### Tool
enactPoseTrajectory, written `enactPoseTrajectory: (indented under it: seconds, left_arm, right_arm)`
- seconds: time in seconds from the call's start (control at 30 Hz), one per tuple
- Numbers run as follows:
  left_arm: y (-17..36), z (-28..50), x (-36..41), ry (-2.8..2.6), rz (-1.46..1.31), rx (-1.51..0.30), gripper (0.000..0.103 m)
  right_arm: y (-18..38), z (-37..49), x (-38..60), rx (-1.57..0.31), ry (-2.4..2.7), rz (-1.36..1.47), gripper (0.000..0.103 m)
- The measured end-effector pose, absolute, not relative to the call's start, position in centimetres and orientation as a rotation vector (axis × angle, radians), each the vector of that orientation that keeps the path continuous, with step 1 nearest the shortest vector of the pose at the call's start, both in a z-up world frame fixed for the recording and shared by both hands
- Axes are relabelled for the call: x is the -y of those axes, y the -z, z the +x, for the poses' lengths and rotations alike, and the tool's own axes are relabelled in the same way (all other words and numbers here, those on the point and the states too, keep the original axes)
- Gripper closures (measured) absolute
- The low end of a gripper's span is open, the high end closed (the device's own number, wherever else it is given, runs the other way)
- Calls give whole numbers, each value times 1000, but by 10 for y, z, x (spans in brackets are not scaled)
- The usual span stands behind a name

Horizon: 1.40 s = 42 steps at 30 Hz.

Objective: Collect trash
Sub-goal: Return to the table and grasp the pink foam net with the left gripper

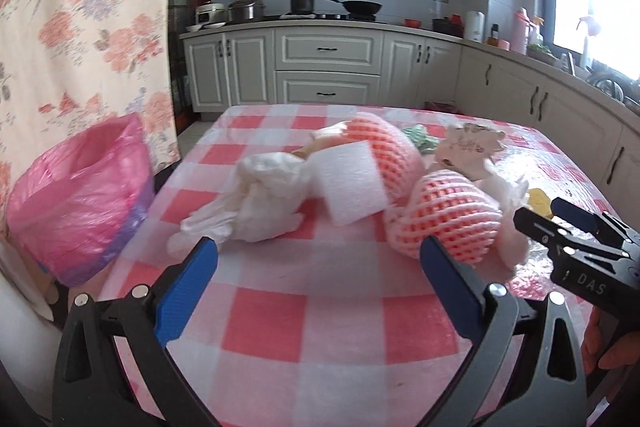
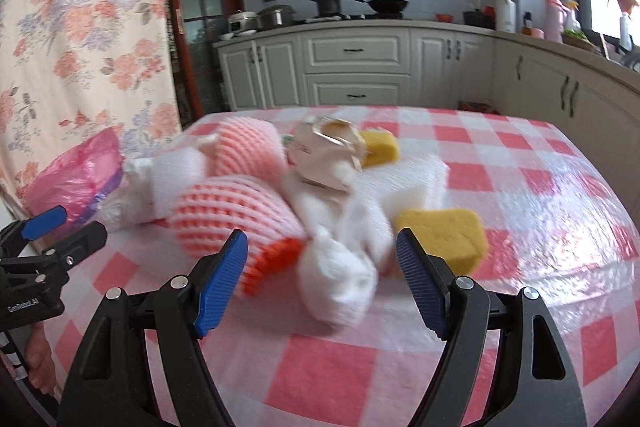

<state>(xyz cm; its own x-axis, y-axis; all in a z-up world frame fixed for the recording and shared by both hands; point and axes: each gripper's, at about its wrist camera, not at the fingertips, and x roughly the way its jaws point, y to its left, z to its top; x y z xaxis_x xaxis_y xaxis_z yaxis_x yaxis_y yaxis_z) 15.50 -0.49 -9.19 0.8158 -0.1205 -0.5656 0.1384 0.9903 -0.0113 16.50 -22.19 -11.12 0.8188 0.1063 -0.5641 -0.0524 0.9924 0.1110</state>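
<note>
A heap of trash lies on the red-checked table (image 1: 320,327). In it are a white crumpled tissue (image 1: 260,203), a white foam block (image 1: 352,183), two pink foam fruit nets (image 1: 448,215) (image 1: 384,147), crumpled paper (image 1: 468,143) and a yellow sponge (image 1: 538,197). My left gripper (image 1: 320,247) is open just short of the tissue and the near net, holding nothing. My right gripper (image 2: 322,239) is open too, with a white tissue wad (image 2: 340,283) lying loose in front of its pads. A pink net (image 2: 232,219) sits to its left and a yellow sponge (image 2: 440,231) to its right.
A bin lined with a pink bag (image 1: 80,195) stands beside the table's left edge, in front of a floral curtain (image 1: 80,7). A second yellow sponge (image 2: 380,147) lies at the back of the heap. Kitchen cabinets (image 1: 328,67) and a stove line the far wall.
</note>
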Motion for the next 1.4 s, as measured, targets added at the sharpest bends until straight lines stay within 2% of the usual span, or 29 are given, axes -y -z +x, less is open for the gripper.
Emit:
enactPoseTrajectory:
  seconds: [0.2, 0.37, 0.5, 0.67, 0.77, 1.2, 1.3, 1.33, 1.37, 1.4]
  left_arm:
    - [94, 158, 30, 170, 54, -599, 5]
    - [99, 160, 35, 175, 73, -600, 5]
    - [103, 167, 39, 182, 70, -602, 5]
    - [103, 173, 47, 199, 71, -602, 5]
    - [103, 178, 55, 216, 74, -605, 5]
    - [115, 202, 104, 273, 132, -619, 5]
    - [117, 207, 110, 282, 138, -633, 11]
    - [118, 207, 111, 285, 143, -638, 17]
    - [120, 207, 113, 293, 150, -645, 27]
    - [121, 209, 114, 301, 158, -654, 30]
  right_arm:
    - [121, 170, 232, -662, -80, 103, 38]
    - [128, 178, 227, -723, -95, 78, 52]
    - [133, 184, 227, -764, -101, 78, 56]
    - [131, 180, 225, -749, -128, 77, 79]
    - [126, 172, 231, -699, -121, 94, 84]
    - [112, 151, 270, -566, -59, 216, 86]
    - [112, 152, 271, -563, -64, 224, 86]
    - [112, 152, 271, -561, -65, 224, 86]
    - [112, 152, 271, -561, -66, 225, 86]
    - [112, 151, 271, -561, -67, 225, 86]
